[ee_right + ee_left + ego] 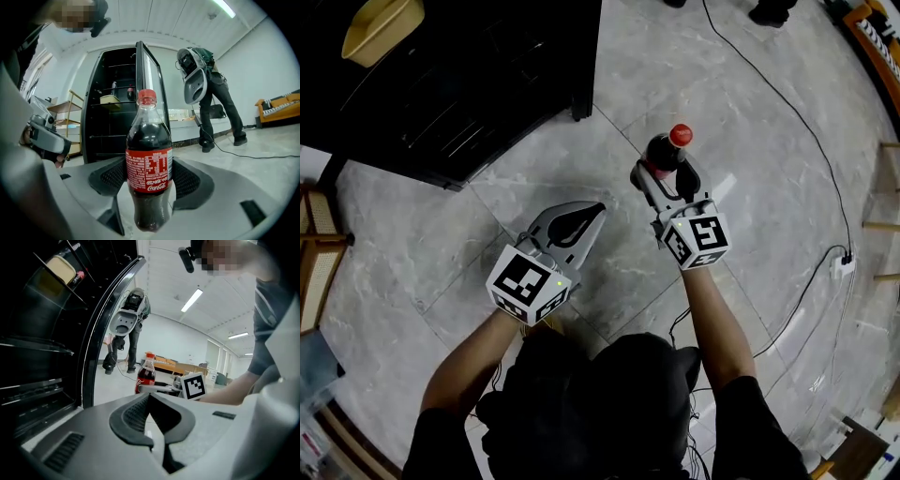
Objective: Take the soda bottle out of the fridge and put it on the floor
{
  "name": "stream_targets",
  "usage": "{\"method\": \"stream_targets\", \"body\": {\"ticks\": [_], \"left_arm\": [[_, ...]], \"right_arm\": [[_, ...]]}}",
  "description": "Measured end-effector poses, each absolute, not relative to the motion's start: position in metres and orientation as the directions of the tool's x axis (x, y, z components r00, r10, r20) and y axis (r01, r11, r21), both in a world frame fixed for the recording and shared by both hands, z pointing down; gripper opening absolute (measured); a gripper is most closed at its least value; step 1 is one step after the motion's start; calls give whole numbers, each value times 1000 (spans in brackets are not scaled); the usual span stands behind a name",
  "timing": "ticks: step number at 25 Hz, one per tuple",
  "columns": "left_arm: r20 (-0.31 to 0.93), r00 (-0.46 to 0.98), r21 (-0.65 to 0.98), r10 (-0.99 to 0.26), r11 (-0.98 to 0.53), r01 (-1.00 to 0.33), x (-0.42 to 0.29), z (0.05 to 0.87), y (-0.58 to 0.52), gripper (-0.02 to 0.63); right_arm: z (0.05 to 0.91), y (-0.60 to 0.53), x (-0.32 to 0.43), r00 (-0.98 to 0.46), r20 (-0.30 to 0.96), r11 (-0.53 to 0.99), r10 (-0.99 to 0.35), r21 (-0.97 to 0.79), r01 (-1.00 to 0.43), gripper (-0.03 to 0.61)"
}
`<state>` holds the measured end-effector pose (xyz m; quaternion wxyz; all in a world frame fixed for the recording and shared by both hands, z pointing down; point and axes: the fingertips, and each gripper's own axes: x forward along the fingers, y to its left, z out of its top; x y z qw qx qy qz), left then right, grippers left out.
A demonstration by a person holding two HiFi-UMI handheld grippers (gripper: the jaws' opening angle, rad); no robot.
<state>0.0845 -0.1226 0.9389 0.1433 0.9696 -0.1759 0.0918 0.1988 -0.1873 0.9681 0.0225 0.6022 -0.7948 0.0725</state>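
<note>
The left gripper (592,214) is nearest to the person. Its two grey jaws are pressed together at the tips and there is nothing in them. A cube with black and white squares (528,284) sits on its back.

Just to its right is the right gripper (666,176), with the same kind of cube (698,239). Its jaws are pinching the soda bottle (149,154), one on each side of the low part. The clear plastic bottle stands straight up and is full of dark brown soda. It has a red cap (680,134) and a red label (149,171). The label says "Coca-Cola" in white curly letters. There is small white print on it too, but it is too tiny to read.

The bottle is out of the fridge and over the grey stone floor (750,187). I cannot tell if its bottom touches the floor.

Past the bottle stands the tall black fridge (108,112) with its door (150,93) open. A flat yellow box (108,100) lies on one shelf inside.

A thin black cable (787,103) runs across the floor. Farther back, another person in dark trousers (215,93) stands on the floor.
</note>
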Motion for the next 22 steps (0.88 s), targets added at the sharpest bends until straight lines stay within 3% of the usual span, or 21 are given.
{"method": "stream_targets", "body": {"ticks": [12,22], "left_arm": [[276,922,289,-270,-892,-348,90,1010,-94,8],[285,915,297,-284,-882,-366,86,1019,-97,7]], "right_arm": [[1047,-161,199,-231,164,221,-959,-73,-972,310],[1068,-146,198,-200,134,187,-971,-102,-977,310]]}}
